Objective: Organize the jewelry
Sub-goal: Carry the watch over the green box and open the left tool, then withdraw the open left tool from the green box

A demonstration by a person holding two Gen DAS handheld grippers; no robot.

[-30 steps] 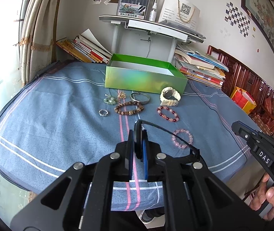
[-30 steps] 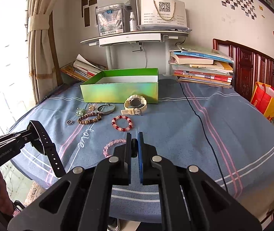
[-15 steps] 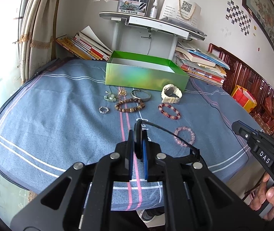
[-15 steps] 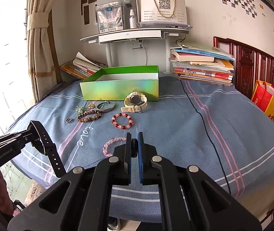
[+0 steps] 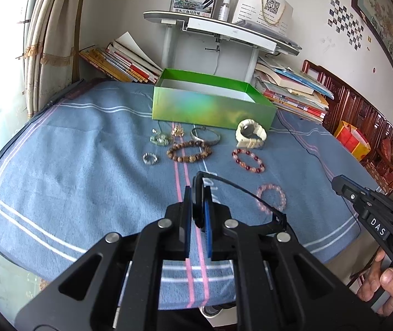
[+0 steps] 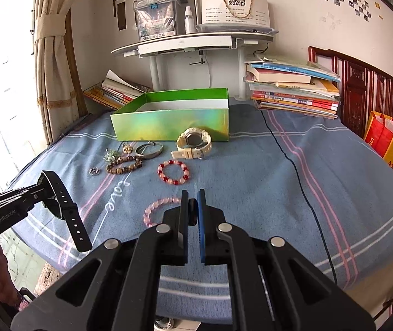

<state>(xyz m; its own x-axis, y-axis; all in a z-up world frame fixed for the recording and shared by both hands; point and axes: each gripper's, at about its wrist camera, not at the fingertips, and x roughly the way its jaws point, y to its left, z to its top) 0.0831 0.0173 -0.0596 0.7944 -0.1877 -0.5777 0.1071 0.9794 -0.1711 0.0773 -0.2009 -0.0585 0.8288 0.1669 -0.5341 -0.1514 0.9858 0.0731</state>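
My left gripper [image 5: 197, 193] is shut on a black watch [image 5: 198, 207], whose strap [image 6: 69, 215] hangs down beside it in the right wrist view. My right gripper [image 6: 193, 195] is shut with nothing in it, just above a pink bead bracelet [image 6: 155, 209]. Both hover over the near part of the blue cloth. Farther back lie a red bead bracelet [image 6: 173, 171], a brown bead bracelet [image 5: 189, 151], a silver bangle [image 5: 205, 135], a silver ring [image 5: 150, 158], a green pendant [image 5: 159, 139] and a white watch [image 5: 251, 135]. An open green box [image 5: 213, 107] stands behind them.
Stacks of books [image 6: 293, 91] flank a white stand [image 6: 190, 44] against the wall behind the box. A thin black cable [image 6: 293, 165] runs across the right of the cloth. A yellow and red bag [image 6: 386, 138] sits beside a wooden headboard [image 6: 361, 88]. A hand [image 5: 384, 284] holds the right gripper's handle.
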